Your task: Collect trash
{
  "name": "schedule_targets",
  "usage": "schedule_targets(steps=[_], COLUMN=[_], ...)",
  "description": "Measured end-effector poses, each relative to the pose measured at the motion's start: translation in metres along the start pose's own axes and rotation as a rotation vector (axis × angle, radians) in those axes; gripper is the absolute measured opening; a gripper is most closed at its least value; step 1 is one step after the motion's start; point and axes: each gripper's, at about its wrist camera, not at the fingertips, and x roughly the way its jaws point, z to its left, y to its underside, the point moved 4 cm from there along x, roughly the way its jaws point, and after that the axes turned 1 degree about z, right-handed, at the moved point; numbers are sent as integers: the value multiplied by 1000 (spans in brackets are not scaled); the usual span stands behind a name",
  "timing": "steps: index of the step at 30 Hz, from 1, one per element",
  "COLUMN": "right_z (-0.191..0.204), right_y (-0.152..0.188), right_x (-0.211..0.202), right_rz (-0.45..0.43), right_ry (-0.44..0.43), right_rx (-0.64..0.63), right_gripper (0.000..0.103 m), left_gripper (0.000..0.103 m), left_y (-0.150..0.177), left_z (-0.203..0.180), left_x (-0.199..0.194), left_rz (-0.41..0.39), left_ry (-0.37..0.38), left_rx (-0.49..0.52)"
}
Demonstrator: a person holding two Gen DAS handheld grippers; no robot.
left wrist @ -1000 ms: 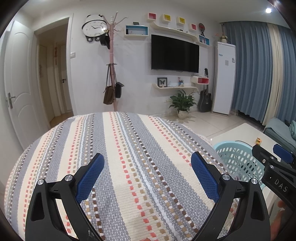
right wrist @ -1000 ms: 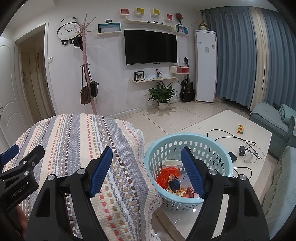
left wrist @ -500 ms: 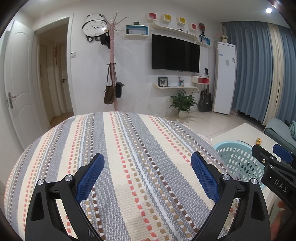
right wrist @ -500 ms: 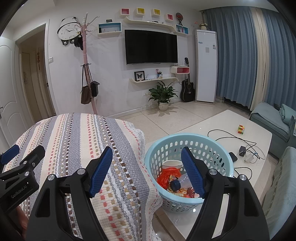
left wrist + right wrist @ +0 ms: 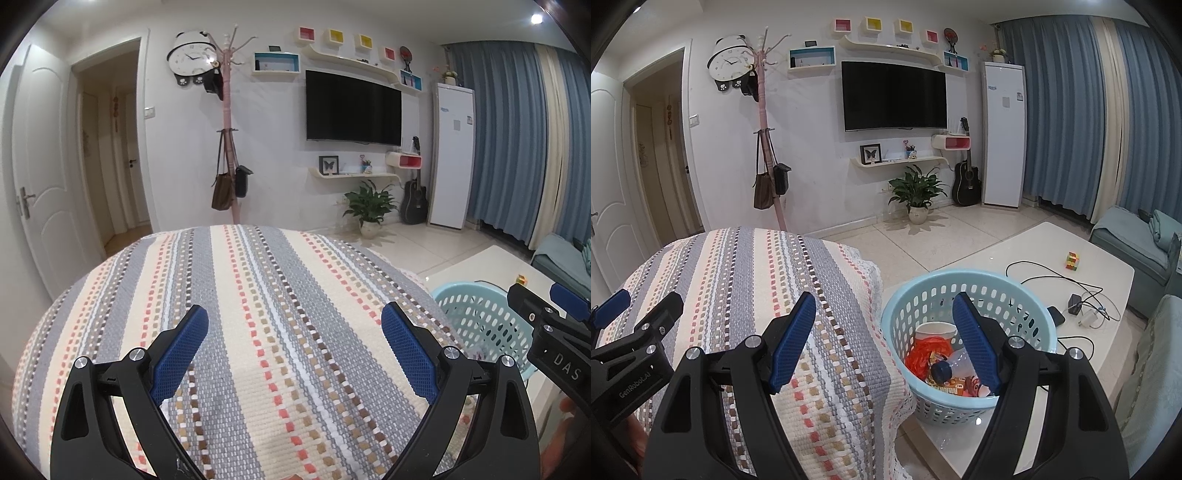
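A light blue plastic basket (image 5: 1015, 295) stands on a white low table (image 5: 1108, 273) right of a table covered with a striped cloth (image 5: 746, 280). Inside lie a paper cup (image 5: 934, 329), an orange bag (image 5: 923, 350), a clear bottle with a blue cap (image 5: 945, 369) and snack wrappers. My right gripper (image 5: 884, 310) is open and empty, held above the cloth's right edge and the basket's near rim. My left gripper (image 5: 293, 323) is open and empty above the striped cloth (image 5: 240, 295). The basket (image 5: 476, 314) shows at the right in the left wrist view.
Cables, chargers (image 5: 1082, 310) and a colourful cube (image 5: 1072, 260) lie on the white table. A teal sofa (image 5: 1137, 240) stands at the right. A coat rack (image 5: 764, 147), TV (image 5: 894, 96), plant (image 5: 918, 195) and guitar (image 5: 967, 181) line the far wall.
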Motion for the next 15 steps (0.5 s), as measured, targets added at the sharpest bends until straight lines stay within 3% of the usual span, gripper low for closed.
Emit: schedule_targets(steps=[5,15], right_z=[1,0], right_y=[-1,-4], right_x=[-1,-4], right_rz=[-1,-7], right_ry=[-3,-8], right_rx=[-3,-2], right_gripper=[73,73], left_gripper=[92,92], left_y=[0,-2], left_z=[-1,3], left_x=[-4,0], left_rz=[-19,13], left_ry=[-28,-4], left_rx=[7,-17])
